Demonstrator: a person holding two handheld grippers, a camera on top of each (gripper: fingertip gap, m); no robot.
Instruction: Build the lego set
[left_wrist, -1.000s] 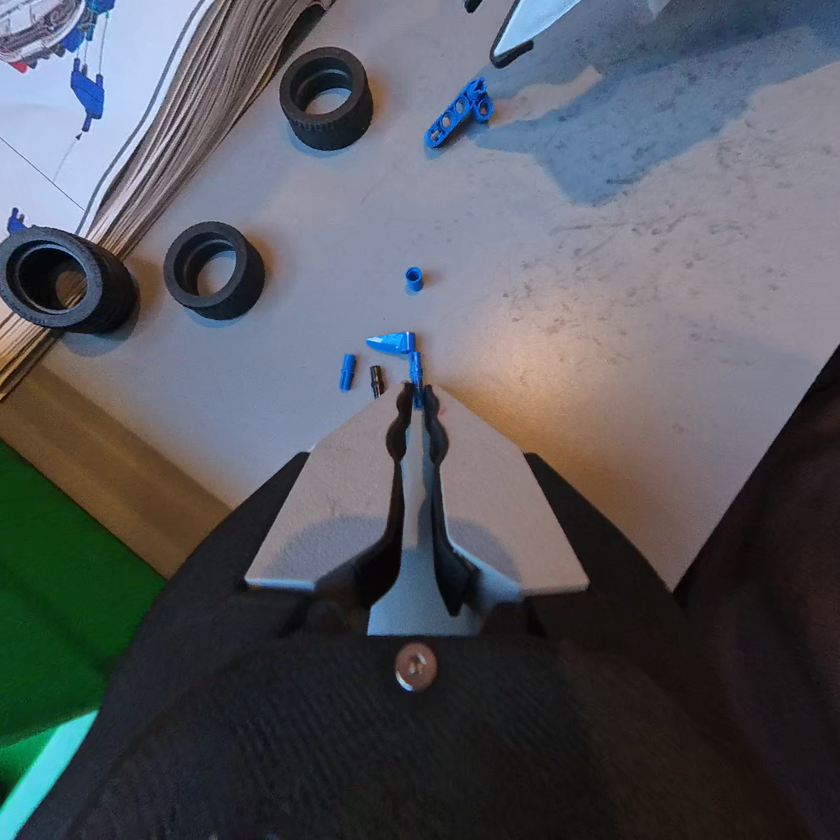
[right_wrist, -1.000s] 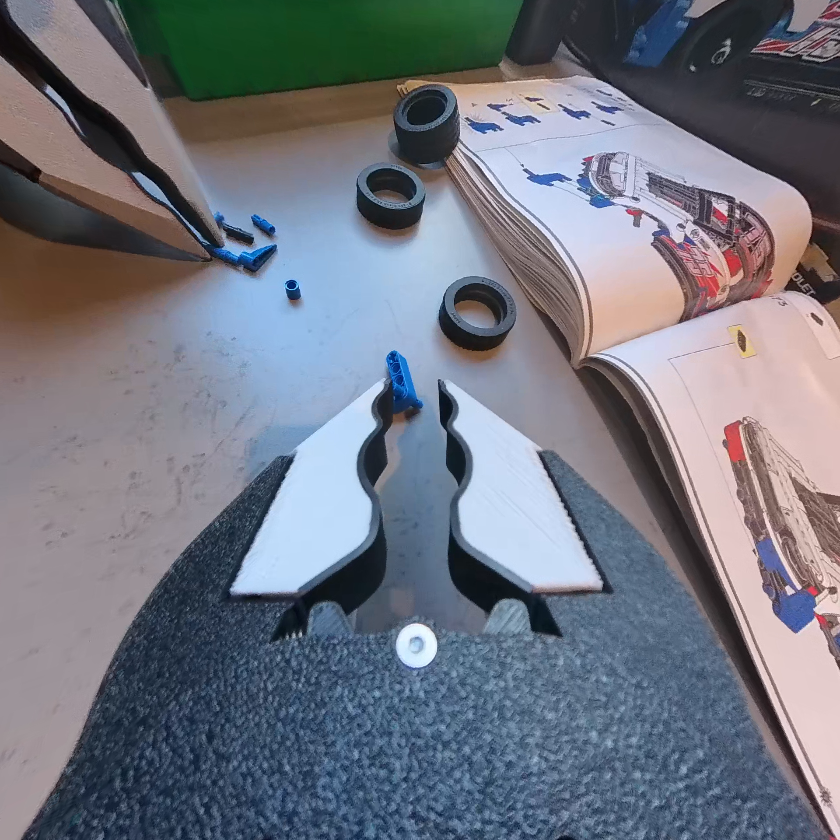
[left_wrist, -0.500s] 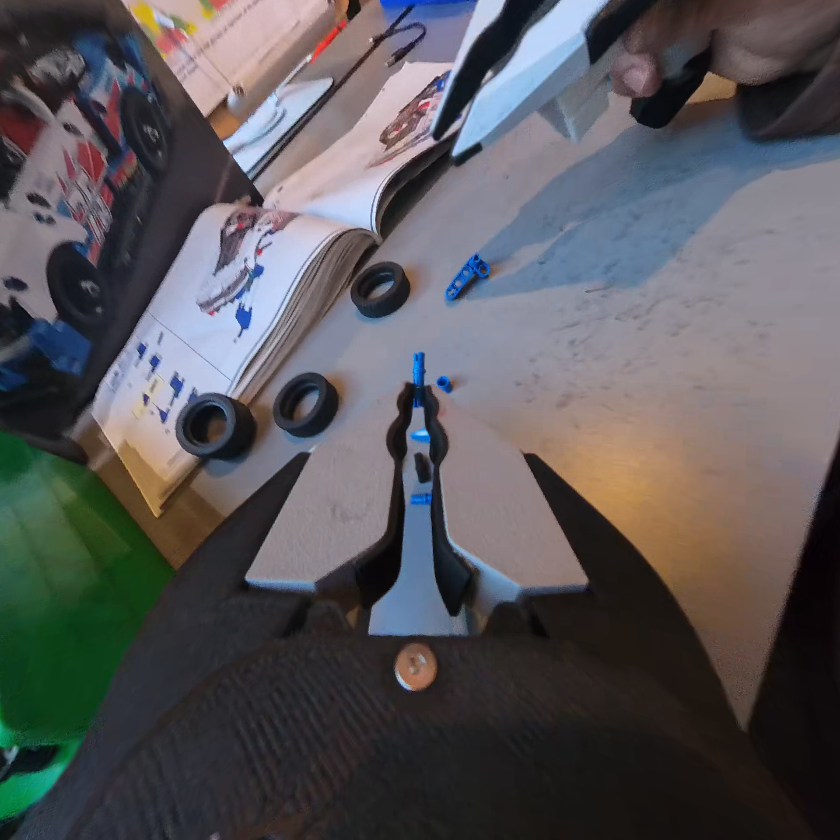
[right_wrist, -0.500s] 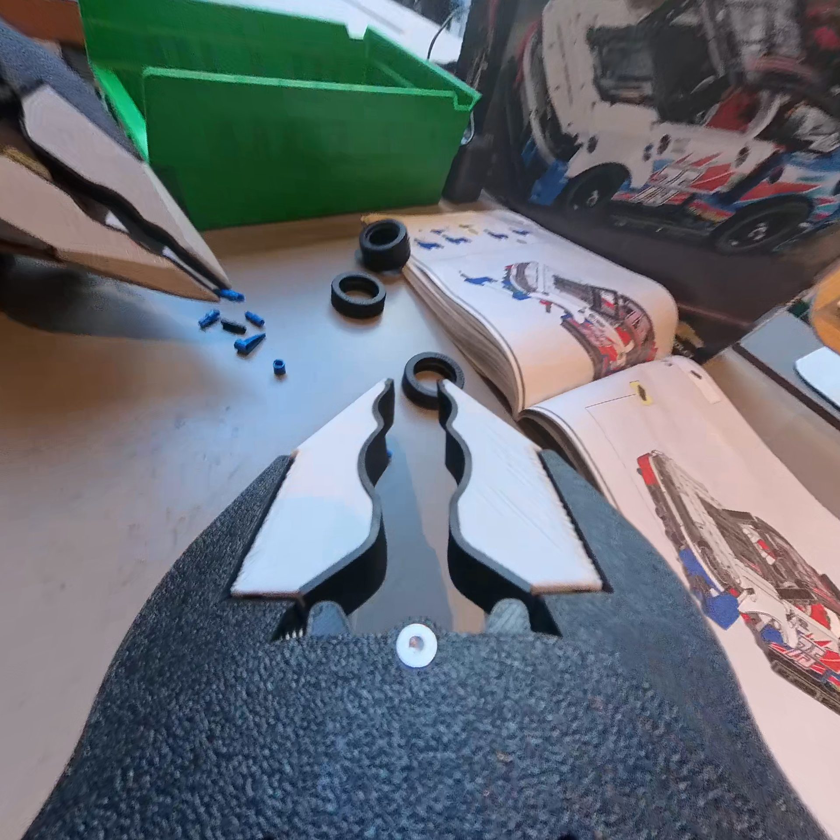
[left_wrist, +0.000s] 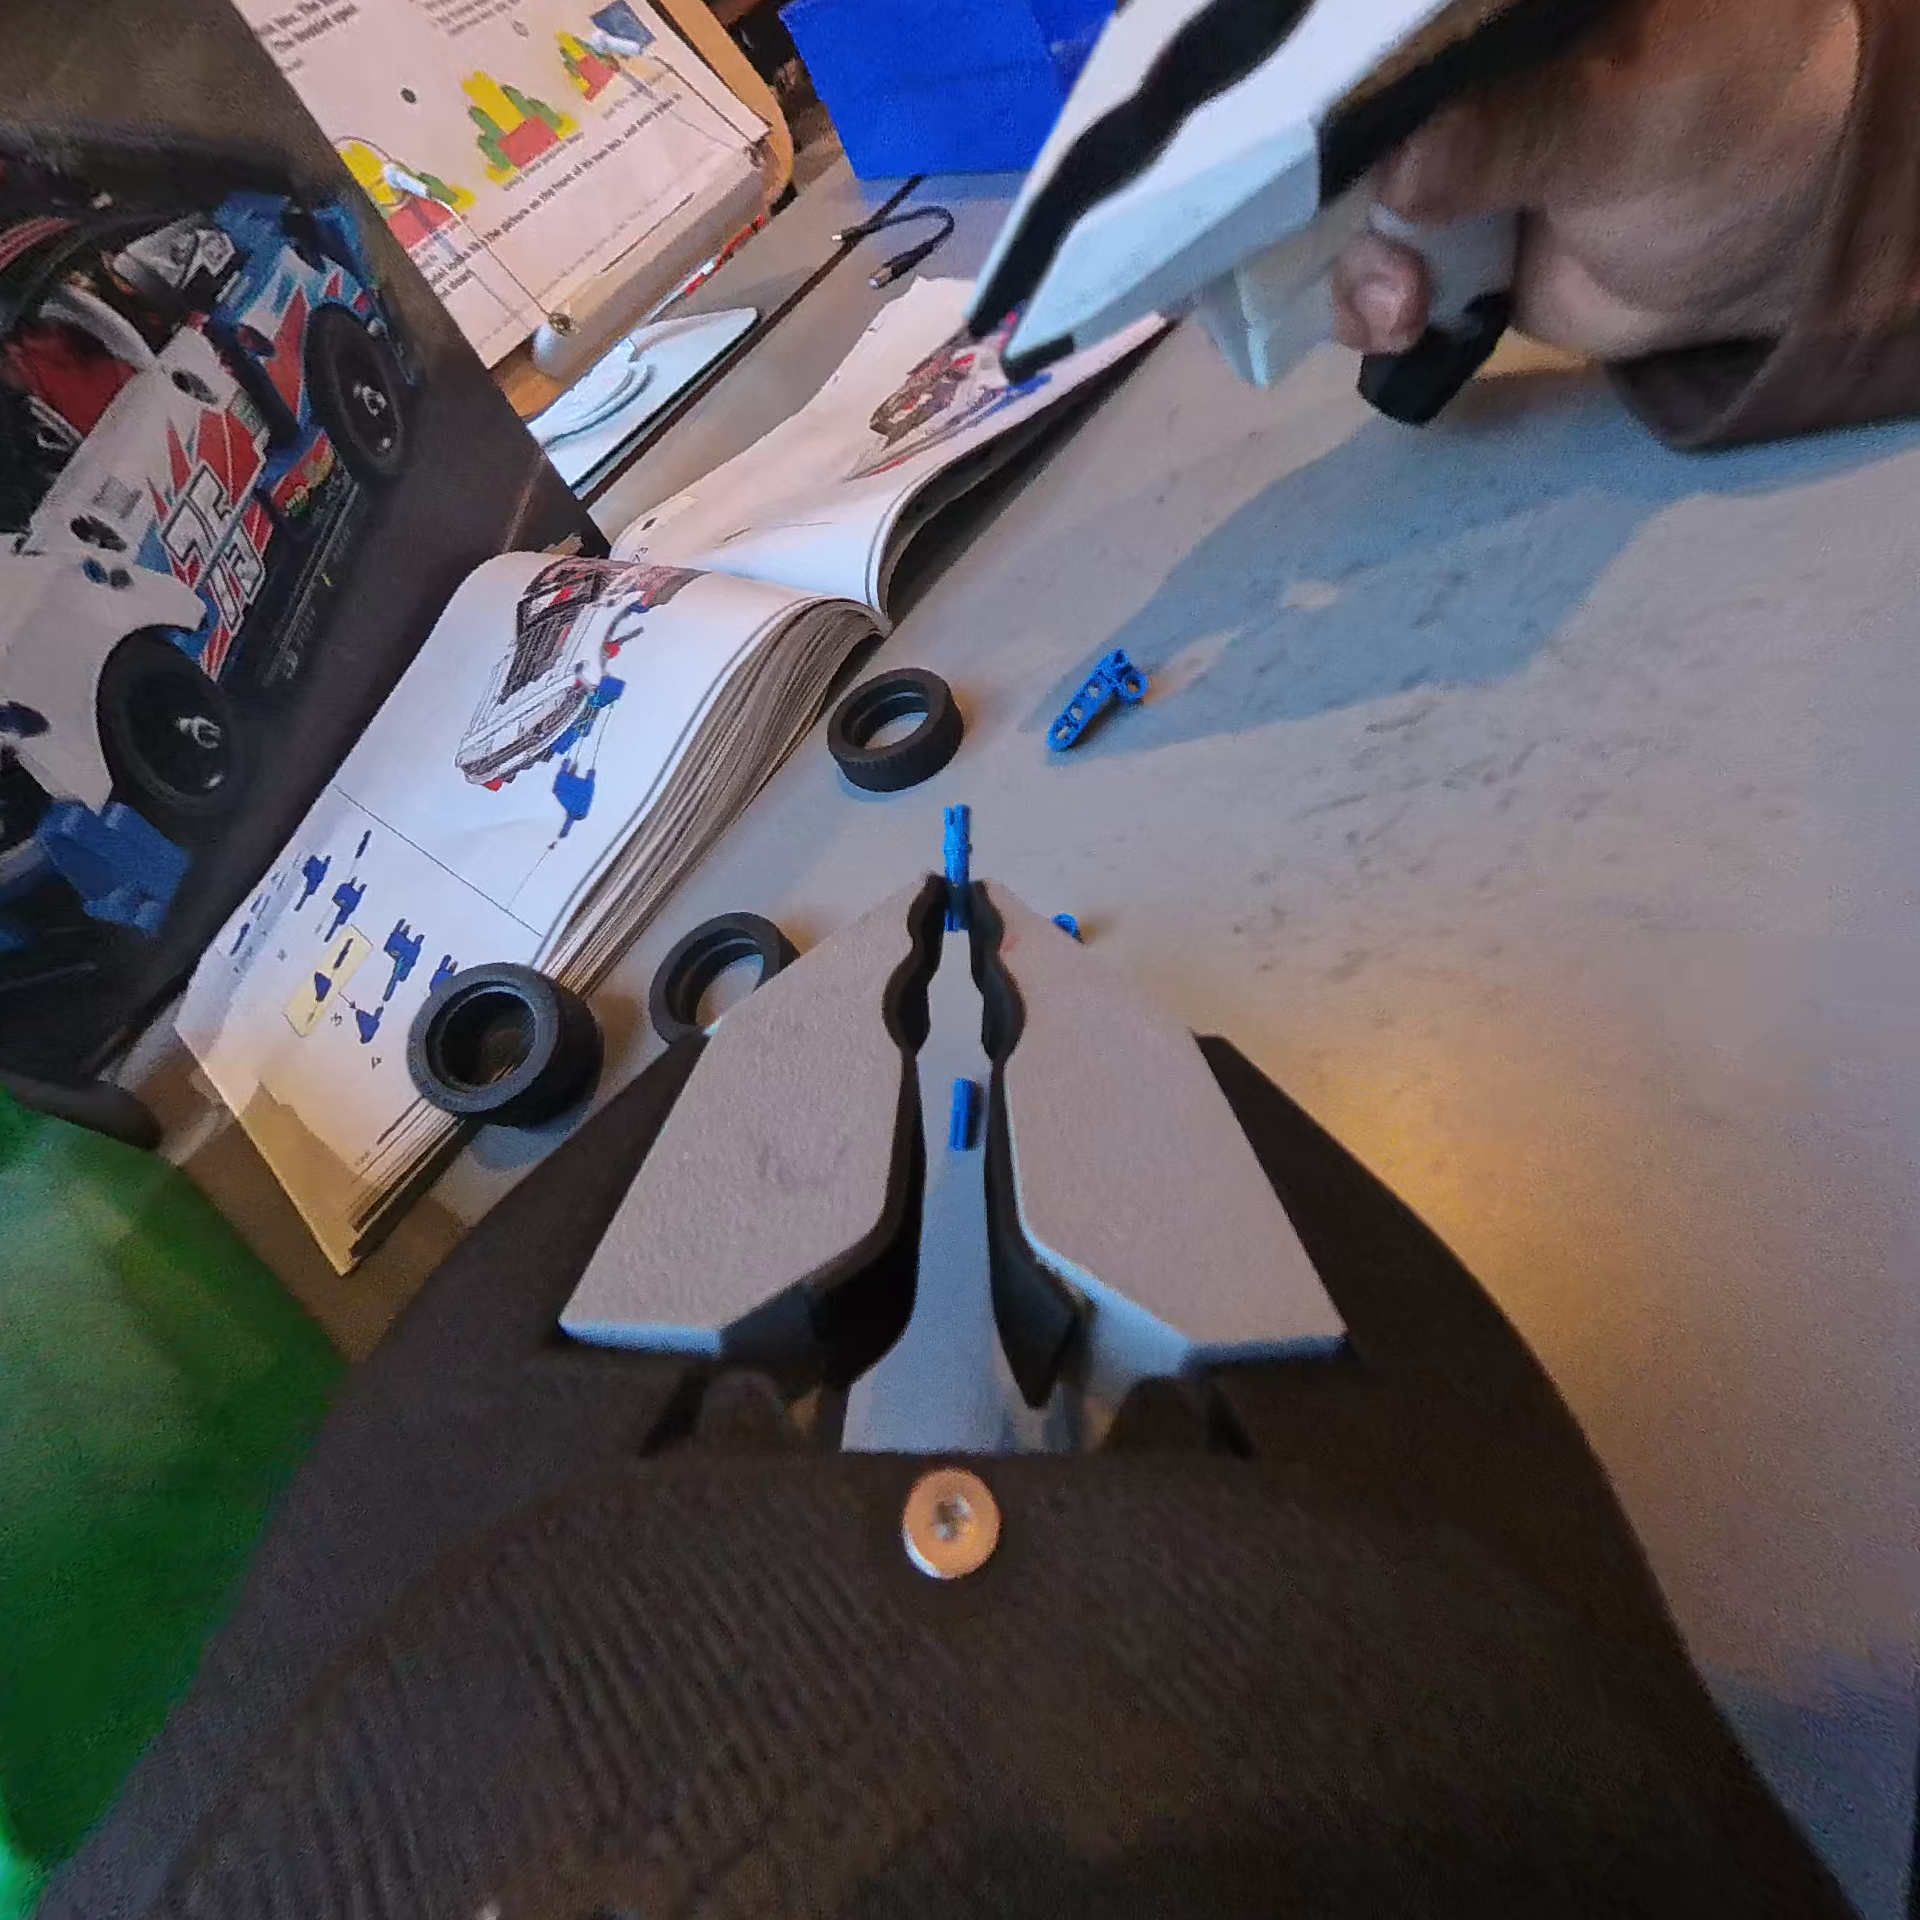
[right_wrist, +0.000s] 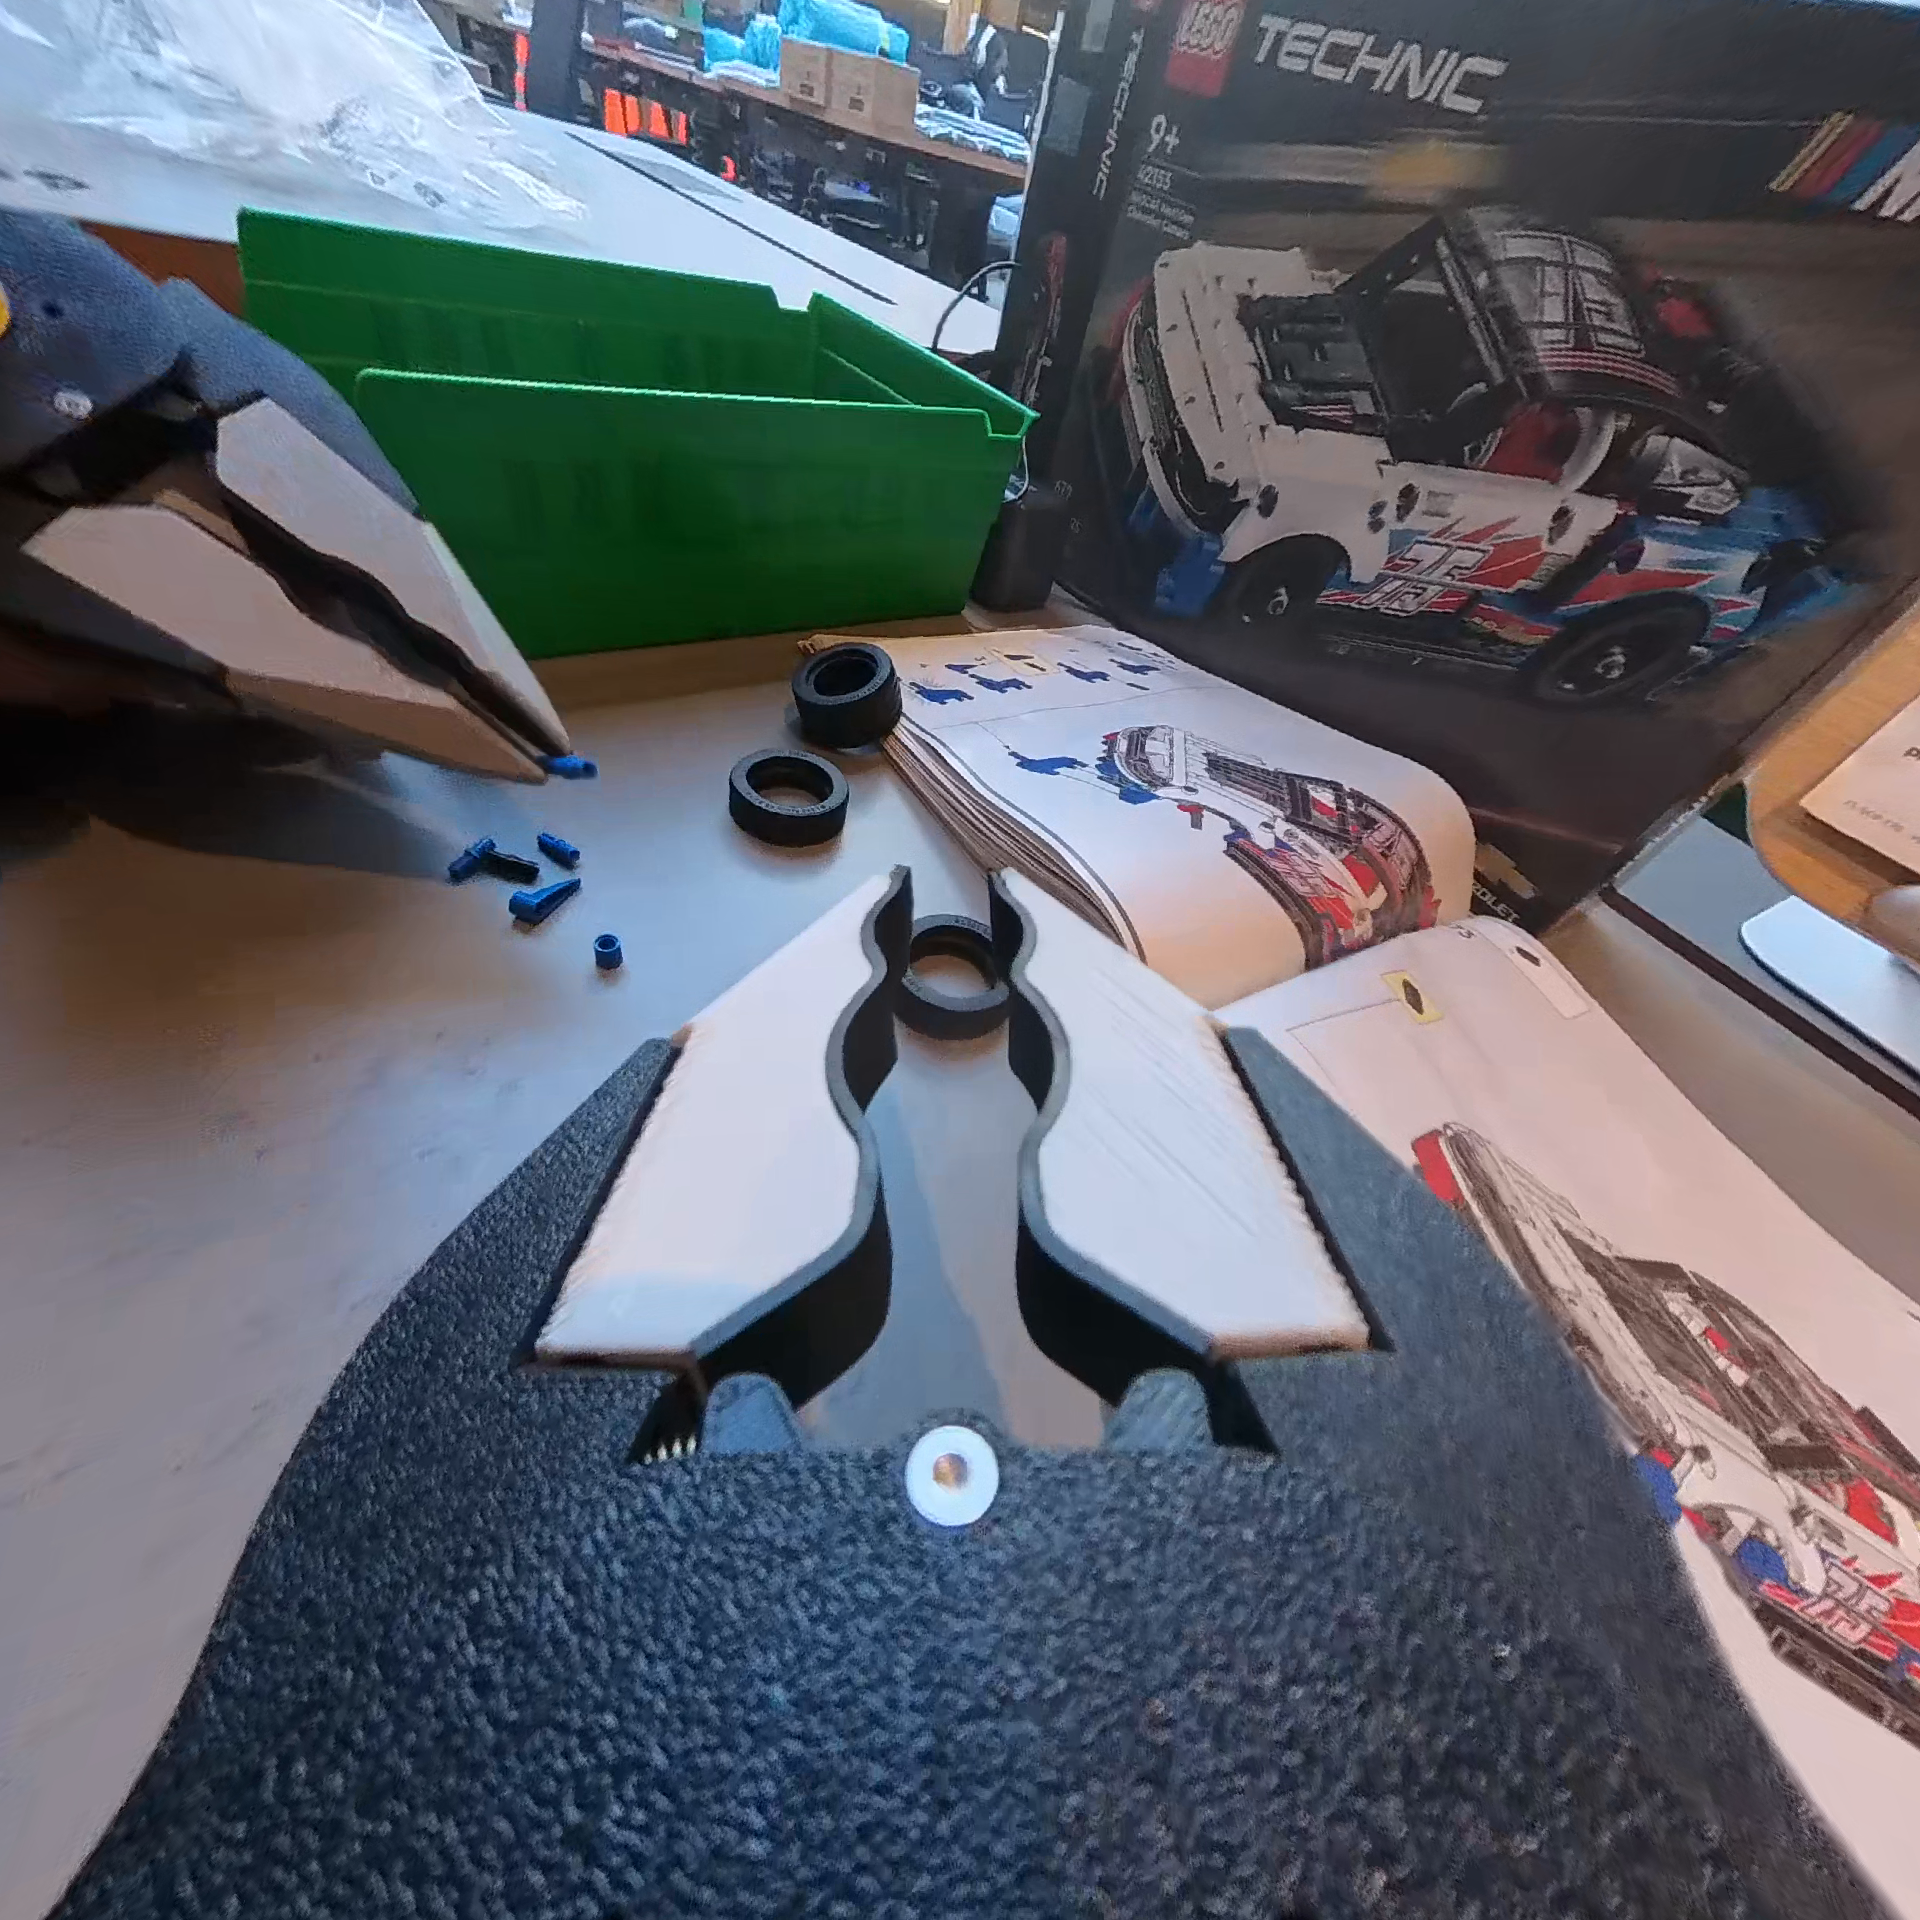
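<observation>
My left gripper (left_wrist: 958, 896) is shut on a small blue pin (left_wrist: 956, 844) and holds it above the grey table; the pin sticks out past the fingertips. It also shows in the right wrist view (right_wrist: 569, 767) at the tip of the left gripper (right_wrist: 540, 753). Several small blue and black pins (right_wrist: 514, 864) and a blue bush (right_wrist: 608, 951) lie on the table below it. A blue angled beam (left_wrist: 1096, 698) lies farther out. My right gripper (right_wrist: 945, 883) is open and empty, raised over the table, and also shows at the top of the left wrist view (left_wrist: 997, 338).
Three black tyres (right_wrist: 788, 798) (right_wrist: 847, 681) (right_wrist: 951, 975) lie beside the open instruction booklet (right_wrist: 1195, 790). A green bin (right_wrist: 665, 488) stands behind the parts. The set's box (right_wrist: 1455, 416) stands at the back right. A blue bin (left_wrist: 935, 83) stands far off. The tips of one gripper are about 12 cm away from the tips of the other.
My left gripper has lifted off the table with the blue pin and tilted up. My right gripper has risen away from the blue beam and stayed open.
</observation>
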